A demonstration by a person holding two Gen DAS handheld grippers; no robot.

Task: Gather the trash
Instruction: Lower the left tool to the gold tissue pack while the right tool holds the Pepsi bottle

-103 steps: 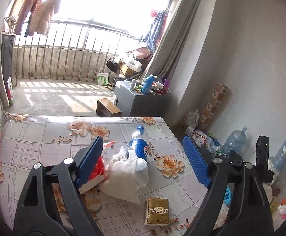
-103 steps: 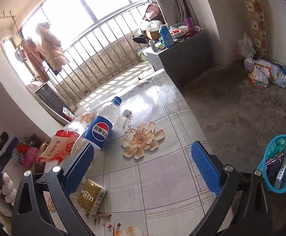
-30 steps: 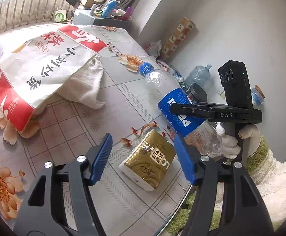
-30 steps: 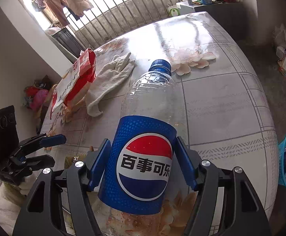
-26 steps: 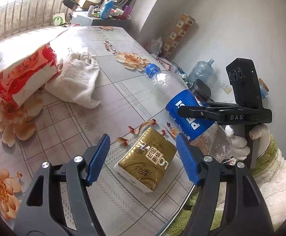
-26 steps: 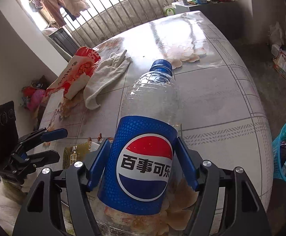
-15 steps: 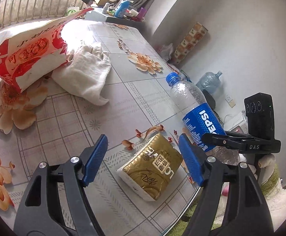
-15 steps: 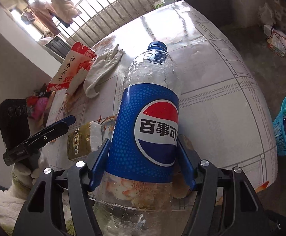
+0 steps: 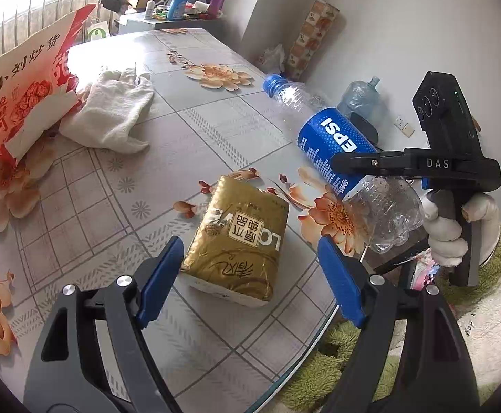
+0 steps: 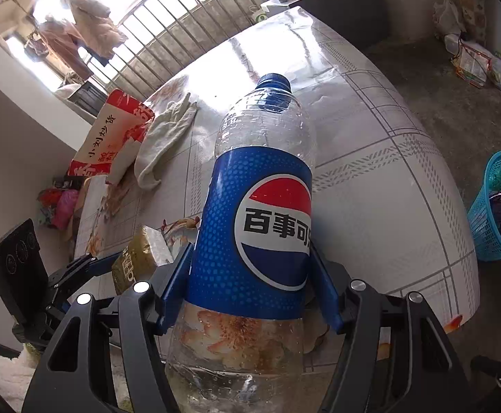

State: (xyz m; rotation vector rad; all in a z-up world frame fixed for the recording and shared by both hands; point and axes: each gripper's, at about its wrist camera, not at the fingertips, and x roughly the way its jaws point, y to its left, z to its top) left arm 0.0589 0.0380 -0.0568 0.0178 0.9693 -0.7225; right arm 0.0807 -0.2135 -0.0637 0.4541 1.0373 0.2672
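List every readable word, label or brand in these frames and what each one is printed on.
"百事可", cut off at the label's edge: blue label of the plastic bottle, right wrist view.
"EPSI": same bottle's label, left wrist view.
"DAS": body of the right gripper.
"小刘炒货": red-and-white snack bag.
"LO", "原木纯品": gold tissue pack; its larger cursive characters are unclear.
Print in the blue basket is too small to read.

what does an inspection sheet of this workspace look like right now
surface: floral tiled tablecloth on the table
job's things: clear plastic cola bottle with blue label lifted; gold tissue pack lying flat; red and white paper snack bag
clutter: white crumpled cloth
grippers: right gripper shut on the bottle; left gripper open, jaws just widening over the tissue pack
cables: nothing seen
surroundings: blue mesh waste basket on the floor
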